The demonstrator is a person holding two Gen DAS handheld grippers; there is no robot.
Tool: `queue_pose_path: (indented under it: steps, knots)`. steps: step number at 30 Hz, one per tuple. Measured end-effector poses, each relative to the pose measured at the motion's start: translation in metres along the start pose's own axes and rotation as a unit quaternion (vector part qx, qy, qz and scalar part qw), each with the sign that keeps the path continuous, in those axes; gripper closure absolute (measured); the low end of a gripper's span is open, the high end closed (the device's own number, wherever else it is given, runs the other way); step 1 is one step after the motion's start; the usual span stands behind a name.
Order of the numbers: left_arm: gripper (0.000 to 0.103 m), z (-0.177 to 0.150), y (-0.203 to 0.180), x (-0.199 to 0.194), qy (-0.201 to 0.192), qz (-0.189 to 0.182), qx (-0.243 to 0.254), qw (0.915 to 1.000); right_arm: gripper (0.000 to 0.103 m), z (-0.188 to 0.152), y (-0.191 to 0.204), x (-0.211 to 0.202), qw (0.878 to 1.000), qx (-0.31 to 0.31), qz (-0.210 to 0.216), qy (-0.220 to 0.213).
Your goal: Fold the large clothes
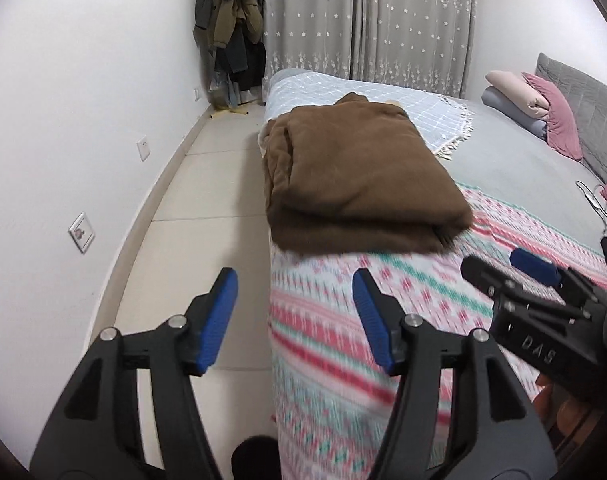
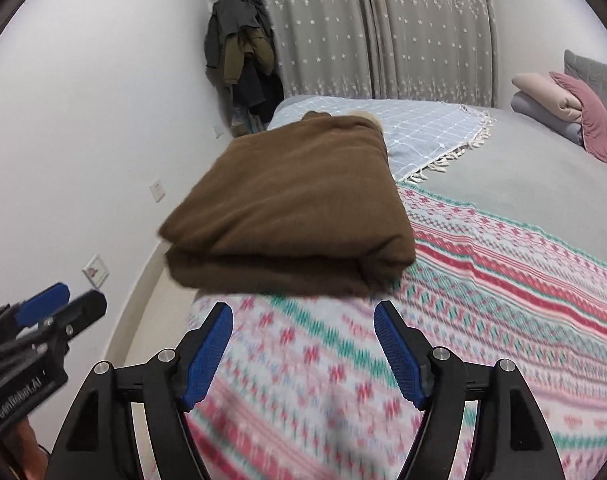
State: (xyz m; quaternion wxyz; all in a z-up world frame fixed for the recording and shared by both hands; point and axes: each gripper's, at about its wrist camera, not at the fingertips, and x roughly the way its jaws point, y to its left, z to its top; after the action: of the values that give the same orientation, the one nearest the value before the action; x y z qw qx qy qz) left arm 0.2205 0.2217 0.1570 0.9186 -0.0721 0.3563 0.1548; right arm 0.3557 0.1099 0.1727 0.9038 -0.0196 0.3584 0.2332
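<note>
Item: your brown garment point(image 1: 355, 172), folded into a thick rectangular bundle, lies at the bed's left edge on the patterned blanket point(image 1: 383, 320), long axis running away from you toward the curtains point(image 1: 363, 20), folded edge nearest you. Your left gripper point(image 1: 295, 320) is spread wide, holding nothing, short of the bundle. Your right gripper point(image 2: 303, 354) likewise gapes empty above the blanket.

A home bedroom: a bed point(image 1: 523, 152) under a striped patterned blanket point(image 2: 483, 280) lies ahead of the tongs; pillows point(image 1: 543, 112) sit far right by a grey headboard point(image 1: 583, 92); star-print curtains point(image 2: 383, 32) hang beyond; coats point(image 1: 231, 32) hang far left.
</note>
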Motion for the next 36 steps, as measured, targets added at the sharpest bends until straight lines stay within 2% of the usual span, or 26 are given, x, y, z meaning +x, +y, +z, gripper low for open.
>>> queue_pose_path:
  steps: [2, 4, 8, 10, 11, 13, 18, 23, 29, 32, 34, 36]
  knots:
    - [0.038, -0.013, 0.004, -0.02, -0.005, -0.005, -0.01, 0.9999, 0.027, -0.01, 0.006, -0.023, 1.0, -0.009, 0.002, -0.008]
    - [0.028, -0.025, 0.007, -0.038, -0.011, -0.002, -0.013, 0.9999, 0.024, -0.019, 0.01, -0.041, 1.0, -0.013, 0.001, -0.013]
    - [0.016, -0.041, 0.012, -0.076, -0.043, 0.008, -0.004, 0.999, 0.016, -0.038, 0.021, -0.084, 1.0, -0.024, 0.01, -0.015]
    - [0.005, -0.048, 0.016, -0.096, -0.054, 0.017, 0.001, 0.9984, 0.012, -0.042, 0.03, -0.103, 0.999, -0.04, 0.014, -0.016]
    - [0.003, -0.051, 0.018, -0.104, -0.058, 0.017, 0.0, 0.9982, 0.009, -0.045, 0.033, -0.113, 0.999, -0.046, 0.017, -0.017]
    - [0.002, -0.058, 0.02, -0.118, -0.058, 0.019, 0.004, 0.9981, 0.006, -0.048, 0.039, -0.134, 0.998, -0.051, 0.026, -0.019]
    - [0.001, -0.073, 0.027, -0.142, -0.028, 0.016, 0.004, 0.9995, 0.001, -0.057, 0.045, -0.182, 0.998, -0.043, 0.035, -0.037]
    - [0.001, -0.076, 0.034, -0.157, -0.04, 0.002, -0.008, 0.9992, 0.0, -0.064, 0.052, -0.216, 0.997, -0.041, 0.025, -0.066]
    - [0.001, -0.063, 0.038, -0.167, -0.068, 0.004, -0.017, 0.9976, 0.0, -0.058, 0.062, -0.227, 0.995, -0.061, -0.01, -0.072]
    - [0.001, -0.056, 0.039, -0.171, -0.09, 0.022, -0.03, 0.9953, 0.0, -0.051, 0.057, -0.227, 0.996, -0.057, -0.024, -0.07]
    - [0.001, -0.051, 0.032, -0.168, -0.105, 0.028, -0.036, 0.9934, 0.0, -0.05, 0.054, -0.228, 0.995, -0.051, -0.027, -0.081]
    - [0.001, -0.047, 0.023, -0.159, -0.1, 0.027, -0.026, 0.9943, 0.0, -0.055, 0.051, -0.225, 0.994, -0.041, -0.034, -0.095]
